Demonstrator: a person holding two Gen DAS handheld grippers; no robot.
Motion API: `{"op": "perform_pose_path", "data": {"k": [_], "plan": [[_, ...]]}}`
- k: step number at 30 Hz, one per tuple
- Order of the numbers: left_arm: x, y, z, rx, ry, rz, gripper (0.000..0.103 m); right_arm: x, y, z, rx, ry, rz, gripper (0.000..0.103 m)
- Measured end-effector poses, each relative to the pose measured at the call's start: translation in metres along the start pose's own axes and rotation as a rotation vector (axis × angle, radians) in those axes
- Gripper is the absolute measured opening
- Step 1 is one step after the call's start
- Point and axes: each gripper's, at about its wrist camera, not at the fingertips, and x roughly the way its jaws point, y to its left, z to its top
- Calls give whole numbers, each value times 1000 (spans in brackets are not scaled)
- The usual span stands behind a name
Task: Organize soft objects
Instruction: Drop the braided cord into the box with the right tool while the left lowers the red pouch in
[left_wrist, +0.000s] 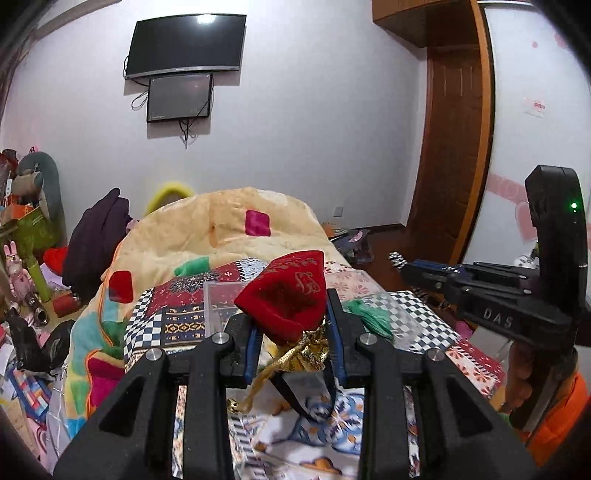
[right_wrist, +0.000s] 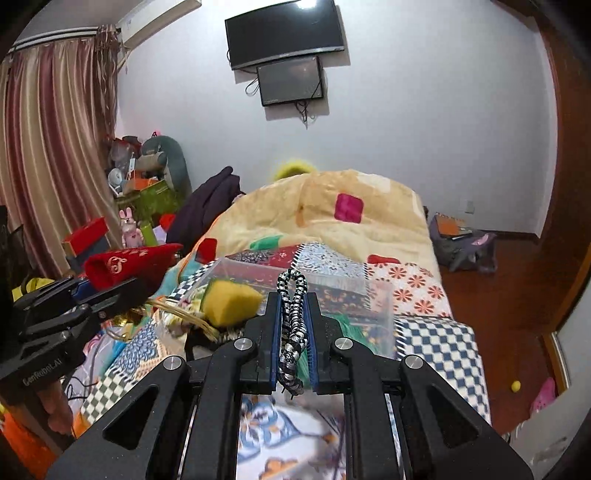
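Left gripper (left_wrist: 291, 325) is clamped on a red pouch (left_wrist: 286, 295), pinching it near its gathered neck, where a gold cord (left_wrist: 295, 354) spills down toward six o'clock; the pouch body stands up out of the jaws toward twelve. Right gripper (right_wrist: 293, 325) is closed on a black-and-white braided cord (right_wrist: 291, 325), a loop of which pokes out past the fingertips at twelve while the tail hangs below. Both are held above the bed (right_wrist: 417, 288), over a clear bin (right_wrist: 369, 295) that sits on the patchwork quilt, with a yellow sponge (right_wrist: 229, 299) at its ten o'clock corner and something green (left_wrist: 369, 314) lying at the bin, whether inside or beside it I cannot tell. The pouch looks light, plush and limp, so it should sag wherever it is unsupported; the cinched neck is the firm place to hold, as now. The braid looks light and floppy too, likely to swing and slip lengthwise, so a grip across the doubled strands seems safest. Neither looks fragile.
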Motion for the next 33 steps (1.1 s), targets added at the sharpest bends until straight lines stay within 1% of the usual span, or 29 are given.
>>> {"op": "perform_pose_path", "data": {"k": [4, 7, 9, 10, 12, 14, 15, 17, 18, 20, 22, 28, 33], "plan": [[31, 10, -5, -19, 61, 23, 31, 29, 6, 2, -17, 43, 6, 11], [54, 20, -16, -47, 125, 23, 31, 57, 8, -4, -25, 105, 0, 11], [63, 22, -22, -57, 147, 17, 31, 68, 6, -9, -28, 140, -7, 16], [65, 22, -24, -55, 152, 15, 32, 74, 4, -13, -29, 160, -9, 20], [69, 19, -26, -39, 156, 9, 32, 77, 4, -17, -33, 175, -23, 27], [71, 17, -26, -30, 167, 13, 33, 77, 3, -20, -44, 185, -30, 37], [72, 18, -27, -34, 177, 9, 36, 76, 2, -21, -47, 186, -33, 40], [74, 21, -30, -53, 196, -6, 43, 71, 1, -22, -51, 182, -31, 52], [73, 22, -32, -64, 201, -10, 45, 69, 0, -21, -51, 176, -30, 54], [71, 25, -34, -72, 199, -8, 55, 61, -3, -21, -46, 163, -23, 62], [65, 25, -35, -77, 189, -8, 61, 57, -5, -18, -40, 151, -11, 67], [43, 24, -30, -76, 142, -6, 70, 35, -11, -15, -32, 100, 0, 74], [34, 22, -24, -60, 106, 2, 70, 15, -16, -10, -8, 43, 1, 77]]}}
